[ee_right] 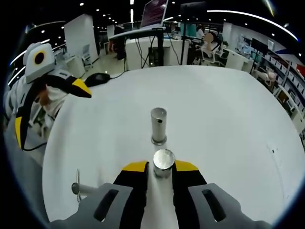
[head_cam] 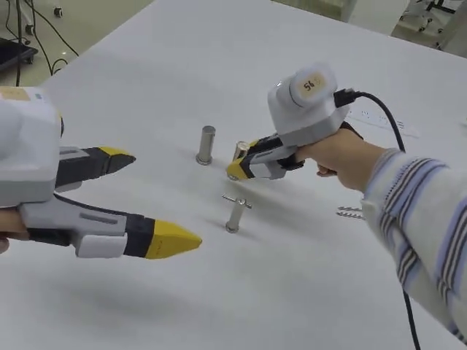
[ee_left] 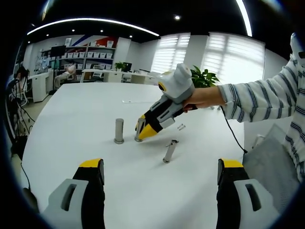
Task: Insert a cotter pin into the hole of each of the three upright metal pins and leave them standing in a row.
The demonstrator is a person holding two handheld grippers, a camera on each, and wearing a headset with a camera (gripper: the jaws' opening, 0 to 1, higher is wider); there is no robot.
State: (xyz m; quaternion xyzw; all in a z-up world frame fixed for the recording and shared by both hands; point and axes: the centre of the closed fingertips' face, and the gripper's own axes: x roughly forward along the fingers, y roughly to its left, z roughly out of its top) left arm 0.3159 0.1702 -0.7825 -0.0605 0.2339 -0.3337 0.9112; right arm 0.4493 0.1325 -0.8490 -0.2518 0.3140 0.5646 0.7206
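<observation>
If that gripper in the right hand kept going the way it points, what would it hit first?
The middle metal pin, which stands between the jaws of the right gripper. Beyond it, the far pin stands nearly in line.

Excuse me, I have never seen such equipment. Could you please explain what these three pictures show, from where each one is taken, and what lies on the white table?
There is no robot here. A person holds two grey hand grippers, each with two yellow-tipped jaws. The head view comes from a camera on the person's head, and each round picture comes from a camera on one gripper.

Three short silver metal pins are on the white table. The near pin leans a little and has a thin cotter pin through its top. The far pin stands free.

The left gripper is open and holds nothing. The right gripper has its jaws on either side of the middle pin; whether they squeeze it, I cannot tell.

The small metal pieces are probably spare cotter pins.
</observation>
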